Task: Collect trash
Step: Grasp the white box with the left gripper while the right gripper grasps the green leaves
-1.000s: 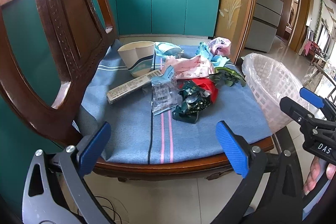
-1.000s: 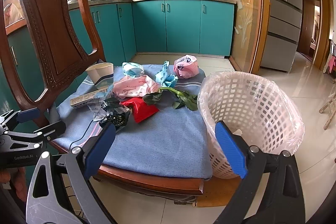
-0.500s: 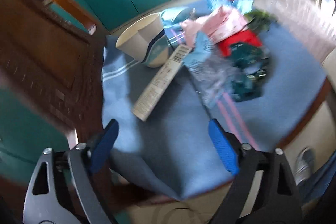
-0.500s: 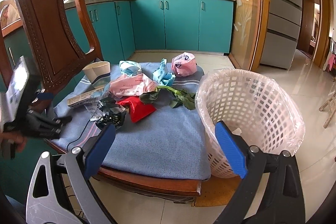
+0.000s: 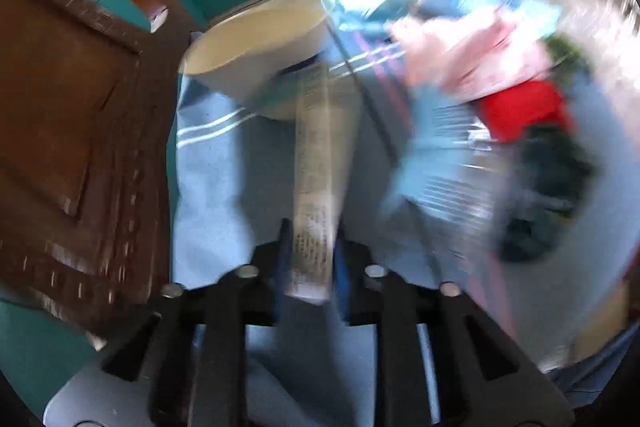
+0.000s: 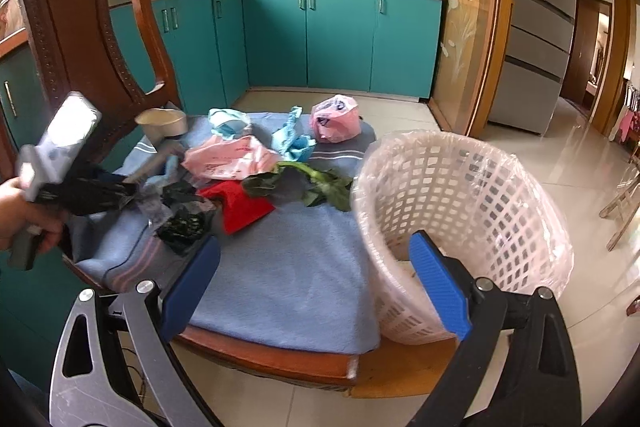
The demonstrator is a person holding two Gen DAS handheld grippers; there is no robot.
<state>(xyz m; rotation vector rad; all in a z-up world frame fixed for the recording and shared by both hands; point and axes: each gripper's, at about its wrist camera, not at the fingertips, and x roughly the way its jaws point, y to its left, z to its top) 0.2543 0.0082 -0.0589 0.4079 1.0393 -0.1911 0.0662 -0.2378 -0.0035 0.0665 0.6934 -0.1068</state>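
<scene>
My left gripper [image 5: 310, 259] has just been closing and now pinches the near end of the long printed box [image 5: 320, 167], which lies on the blue chair cushion [image 6: 288, 267] beside the paper cup [image 6: 164, 123]. My right gripper [image 6: 316, 283] hangs spread wide, empty, near the white basket [image 6: 460, 211].

Blue blanket [image 6: 288, 267] on wooden chair [image 6: 264, 351], strewn with trash [image 6: 236, 163].
</scene>
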